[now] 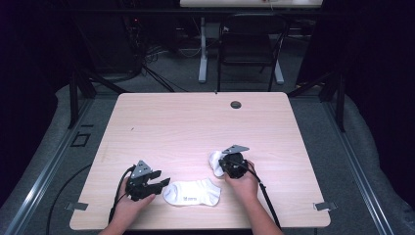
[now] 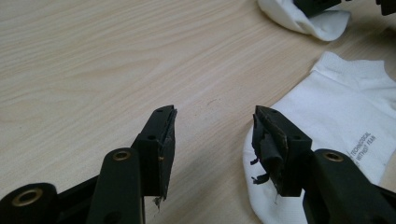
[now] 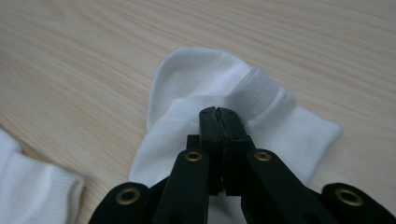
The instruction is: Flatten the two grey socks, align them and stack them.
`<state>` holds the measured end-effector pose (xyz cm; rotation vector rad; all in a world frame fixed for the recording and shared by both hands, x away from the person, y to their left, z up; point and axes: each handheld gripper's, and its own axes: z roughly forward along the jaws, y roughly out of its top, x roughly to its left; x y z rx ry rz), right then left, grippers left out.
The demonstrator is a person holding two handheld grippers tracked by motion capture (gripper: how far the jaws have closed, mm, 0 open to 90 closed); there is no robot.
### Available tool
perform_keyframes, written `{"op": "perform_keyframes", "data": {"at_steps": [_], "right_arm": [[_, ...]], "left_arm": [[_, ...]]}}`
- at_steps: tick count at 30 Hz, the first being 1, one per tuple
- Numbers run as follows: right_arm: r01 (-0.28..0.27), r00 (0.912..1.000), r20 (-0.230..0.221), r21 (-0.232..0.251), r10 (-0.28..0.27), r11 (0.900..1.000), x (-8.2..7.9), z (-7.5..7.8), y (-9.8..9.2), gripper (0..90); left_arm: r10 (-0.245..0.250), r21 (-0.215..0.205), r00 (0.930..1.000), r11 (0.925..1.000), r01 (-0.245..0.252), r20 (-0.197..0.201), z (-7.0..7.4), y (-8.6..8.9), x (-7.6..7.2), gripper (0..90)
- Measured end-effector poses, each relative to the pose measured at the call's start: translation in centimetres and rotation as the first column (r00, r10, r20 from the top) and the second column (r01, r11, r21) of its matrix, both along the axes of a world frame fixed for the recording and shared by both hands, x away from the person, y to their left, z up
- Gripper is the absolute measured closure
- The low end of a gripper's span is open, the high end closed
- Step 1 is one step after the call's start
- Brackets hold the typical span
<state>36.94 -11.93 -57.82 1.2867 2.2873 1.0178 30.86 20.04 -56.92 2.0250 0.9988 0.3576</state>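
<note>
Two white ankle socks lie on the light wooden table (image 1: 195,122). One sock (image 1: 192,192) (image 2: 336,121) lies flat near the front edge, with small printed text on it. My left gripper (image 1: 164,183) (image 2: 215,121) stands open just left of it, one finger over the sock's end, nothing between the jaws. The second sock (image 1: 214,159) (image 3: 196,79) (image 2: 308,21) is bunched up farther back and to the right. My right gripper (image 1: 222,164) (image 3: 218,114) is shut on its fabric near the ribbed cuff. The flat sock's corner (image 3: 28,186) shows at the lower left of the right gripper view.
A round cable hole (image 1: 236,104) sits near the table's far edge. Beyond the table stand a black chair (image 1: 247,44) and a white desk leg (image 1: 202,49). Cables trail from both grippers over the front edge.
</note>
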Motion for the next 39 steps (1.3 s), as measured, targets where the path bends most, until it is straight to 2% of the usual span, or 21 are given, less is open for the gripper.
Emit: {"op": "perform_keyframes", "data": {"at_steps": [6, 9, 10, 11, 12, 15, 17, 18, 20, 23, 26, 28, 32, 34, 39], "right_arm": [[-0.085, 0.9964, -0.007, -0.001, 0.085, 0.996, 0.1, 0.0, 3.5, 90.0], [-0.136, 0.9907, -0.004, -0.001, 0.136, 0.991, -0.2, 0.0, 5.4, 90.0], [-0.172, 0.9851, -0.003, -0.013, 0.172, 0.985, -0.4, 0.0, 6.4, 90.0], [-0.172, 0.9851, -0.003, -0.013, 0.172, 0.985, -0.4, 0.0, 6.4, 90.0], [-0.193, 0.9812, -0.003, -0.023, 0.193, 0.981, -0.7, 0.1, 7.2, 90.0], [-0.207, 0.9782, -0.004, -0.027, 0.207, 0.978, -0.8, 0.1, 7.6, 90.0], [-0.213, 0.9770, -0.002, -0.024, 0.213, 0.977, -0.8, 0.1, 7.8, 90.0], [-0.220, 0.9756, -0.004, -0.025, 0.220, 0.975, -0.7, 0.1, 7.9, 90.0], [-0.219, 0.9757, -0.005, -0.024, 0.219, 0.975, -0.7, 0.1, 7.9, 90.0], [-0.221, 0.9754, -0.006, -0.022, 0.220, 0.975, -0.7, 0.1, 8.0, 90.0], [-0.222, 0.9750, -0.005, -0.024, 0.222, 0.975, -0.7, 0.0, 7.9, 90.0], [-0.223, 0.9749, -0.005, -0.027, 0.223, 0.975, -0.7, 0.1, 7.9, 90.0], [-0.218, 0.9759, -0.007, -0.024, 0.218, 0.976, -0.8, 0.0, 7.9, 90.0], [-0.216, 0.9764, -0.007, -0.021, 0.216, 0.976, -0.8, 0.0, 7.9, 90.0], [-0.214, 0.9767, -0.004, -0.007, 0.214, 0.977, -0.8, -0.1, 7.8, 90.0]], "left_arm": [[0.002, 0.005, 1.0000, 1.0000, -0.002, -0.002, 0.0, 0.0, 0.2, 50.4], [-0.002, 0.016, 1.0000, 0.9999, 0.002, 0.000, 0.0, 0.0, 0.3, 50.9], [0.001, 0.020, 1.0000, 0.9998, -0.001, 0.002, 0.1, 0.0, 0.3, 51.3], [-0.001, 0.016, 1.0000, 0.9999, 0.001, 0.007, 0.1, 0.0, 0.3, 51.3], [0.000, 0.009, 1.0000, 1.0000, 0.000, 0.006, 0.2, 0.0, 0.4, 52.0], [0.000, -0.004, 1.0000, 1.0000, 0.000, -0.006, 0.5, -0.4, 1.0, 53.5], [0.003, 0.006, 1.0000, 1.0000, -0.003, 0.009, 0.9, -0.8, 1.5, 56.4], [-0.002, 0.018, 0.9998, 0.9998, 0.002, 0.019, 1.4, -1.3, 2.0, 65.2], [-0.003, 0.019, 0.9998, 0.9998, 0.002, 0.020, 1.7, -1.8, 2.3, 67.3], [-0.031, 0.017, 0.9986, 0.9994, 0.030, 0.042, 2.2, -2.9, 2.9, 76.7], [-0.057, 0.039, 0.9973, 0.9977, 0.056, 0.046, 2.3, -4.5, 3.5, 80.8], [-0.078, 0.051, 0.9960, 0.9958, 0.076, 0.044, 2.2, -5.6, 3.8, 81.9], [-0.081, 0.109, 0.9958, 0.9912, 0.076, 0.043, 1.4, -6.8, 4.2, 81.7], [-0.075, 0.128, 0.9969, 0.9892, 0.071, 0.024, 0.9, -6.7, 4.4, 81.2], [-0.052, 0.140, 0.9981, 0.9885, 0.056, -0.033, -0.3, -5.6, 4.6, 76.3]]}}
